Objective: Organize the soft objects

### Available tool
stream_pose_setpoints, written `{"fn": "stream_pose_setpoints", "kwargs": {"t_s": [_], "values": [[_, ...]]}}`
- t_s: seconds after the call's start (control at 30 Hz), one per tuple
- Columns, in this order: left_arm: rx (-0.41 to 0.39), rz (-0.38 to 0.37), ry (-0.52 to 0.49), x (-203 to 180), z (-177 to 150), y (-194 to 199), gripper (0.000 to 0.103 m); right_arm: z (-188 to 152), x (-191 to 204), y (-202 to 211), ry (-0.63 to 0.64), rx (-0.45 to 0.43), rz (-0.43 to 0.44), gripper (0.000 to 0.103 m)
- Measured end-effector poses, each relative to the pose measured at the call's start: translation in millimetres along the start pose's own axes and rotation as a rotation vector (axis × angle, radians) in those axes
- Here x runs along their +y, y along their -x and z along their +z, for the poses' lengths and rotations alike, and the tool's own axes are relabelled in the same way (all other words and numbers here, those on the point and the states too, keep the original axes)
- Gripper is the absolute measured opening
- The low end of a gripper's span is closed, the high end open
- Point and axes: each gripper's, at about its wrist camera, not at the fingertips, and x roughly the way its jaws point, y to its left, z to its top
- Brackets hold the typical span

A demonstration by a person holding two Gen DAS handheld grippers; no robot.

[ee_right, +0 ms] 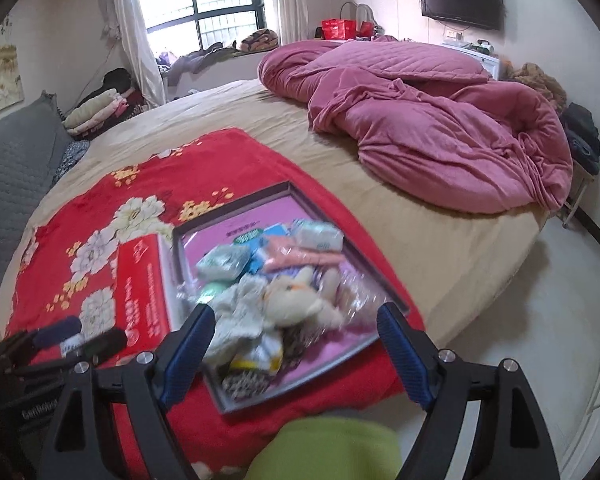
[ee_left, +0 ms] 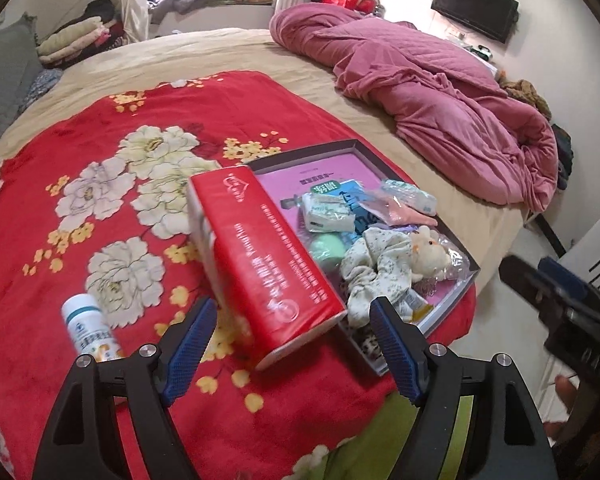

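A shallow grey tray (ee_left: 320, 148) with a pink floor lies on the red flowered blanket (ee_left: 100, 184). It holds tissue packs (ee_left: 326, 212), a pink cloth (ee_left: 400, 210), a green ball (ee_left: 326, 250), a floral scrunchie (ee_left: 380, 268) and a small plush toy (ee_left: 430, 254). A red tissue box (ee_left: 268, 264) lies tilted against the tray's left edge. My left gripper (ee_left: 294, 316) is open, its fingers either side of the box's near end. My right gripper (ee_right: 296, 320) is open over the tray (ee_right: 228, 208), above the scrunchie (ee_right: 240, 316) and plush toy (ee_right: 296, 300).
A white bottle (ee_left: 88, 328) lies on the blanket at the left. A crumpled pink quilt (ee_left: 440, 96) covers the bed's far right side. Folded clothes (ee_left: 72, 40) sit at the back left. The bed edge and floor (ee_right: 520, 320) are to the right.
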Motion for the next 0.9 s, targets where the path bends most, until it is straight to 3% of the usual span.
{"fn": "stream_pose_setpoints", "kwargs": {"t_s": [0.5, 0.9], "values": [[-0.001, 0.032, 0.003, 20.5, -35.8, 26.2, 0.080, -52.6, 36.0, 33.3, -0.018, 0.009, 0.001, 0.083], [0.030, 0.052, -0.025, 19.6, -57.8, 25.5, 0.080, -77.4, 36.7, 32.9, -0.035, 0.051, -0.010, 0.083]]}}
